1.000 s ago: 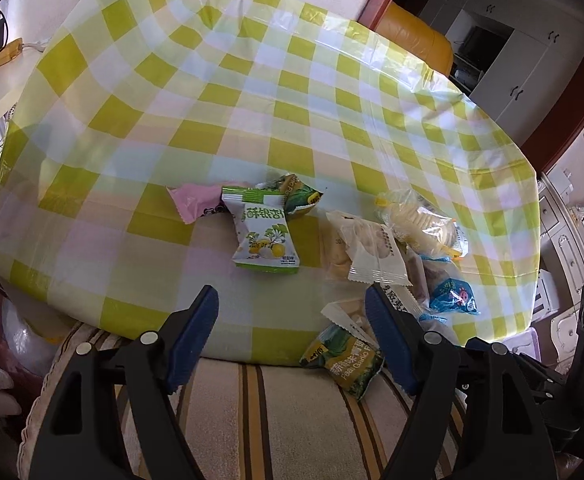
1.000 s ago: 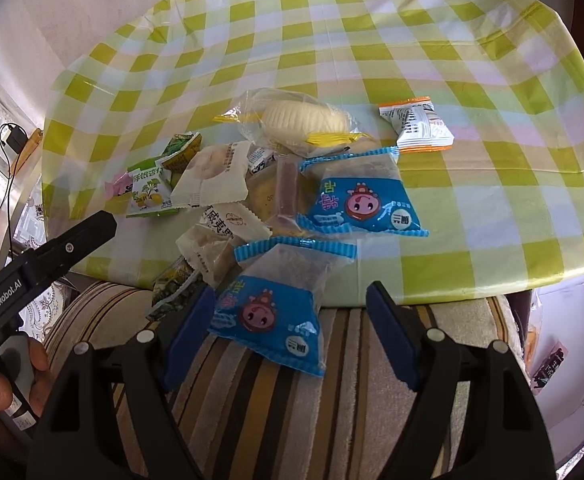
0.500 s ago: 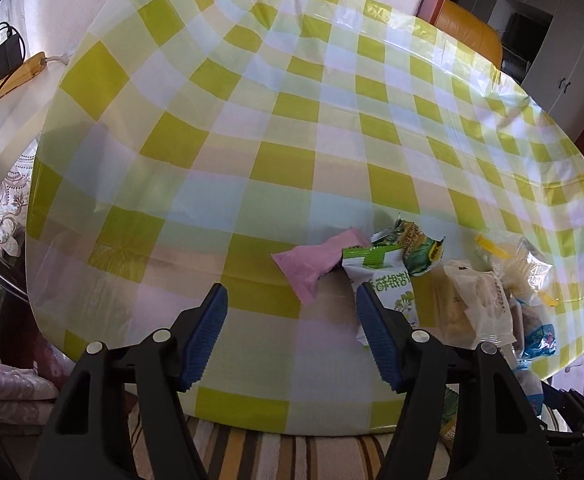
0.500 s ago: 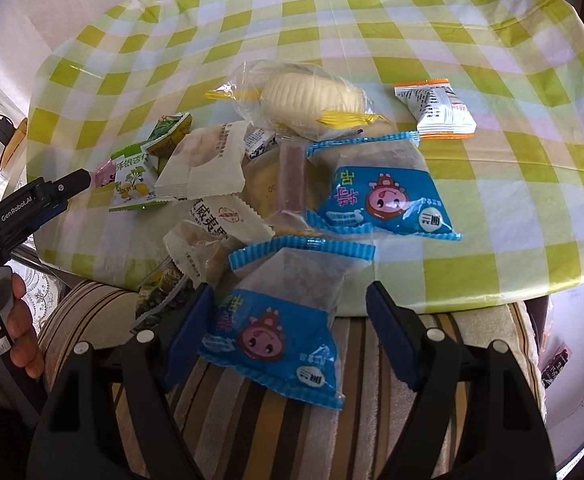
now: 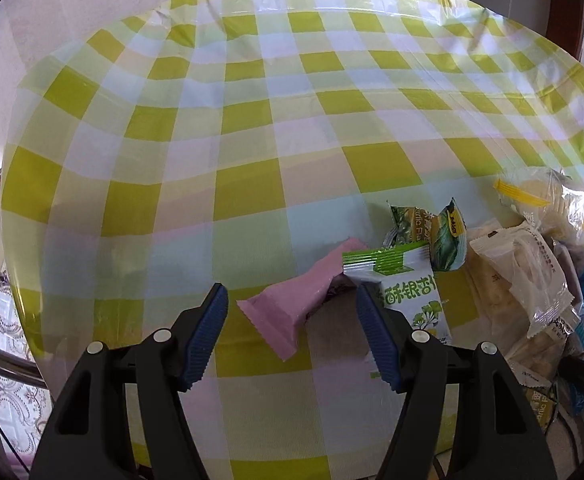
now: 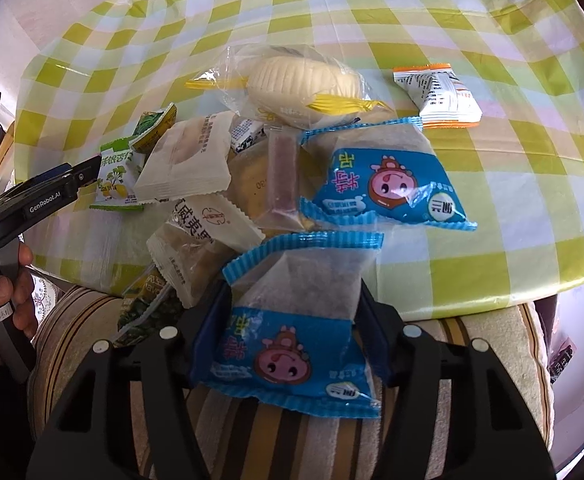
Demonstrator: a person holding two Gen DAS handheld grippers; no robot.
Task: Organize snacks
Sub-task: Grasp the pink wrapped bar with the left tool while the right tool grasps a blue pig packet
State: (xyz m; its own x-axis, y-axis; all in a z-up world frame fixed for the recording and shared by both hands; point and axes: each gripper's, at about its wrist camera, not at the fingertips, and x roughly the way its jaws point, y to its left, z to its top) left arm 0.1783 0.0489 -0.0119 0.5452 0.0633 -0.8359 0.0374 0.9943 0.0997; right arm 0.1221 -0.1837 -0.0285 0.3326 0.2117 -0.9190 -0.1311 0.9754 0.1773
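Two blue crinkle-edged packets with a pink pig print: the nearer blue packet (image 6: 292, 344), part frosted film, lies at the table's near edge, pinched by the right gripper (image 6: 292, 320), jaws just closed. Left gripper (image 5: 292, 332) gapes, lately narrowing, around a matte pink wrapper (image 5: 296, 304) on the glossy checked tablecloth (image 5: 252, 128).

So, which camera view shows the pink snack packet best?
The left wrist view shows it best: the pink snack packet lies whole on the checked tablecloth, between the fingers of the left gripper, which do not touch it. In the right wrist view I cannot find it; the left gripper blocks that spot.
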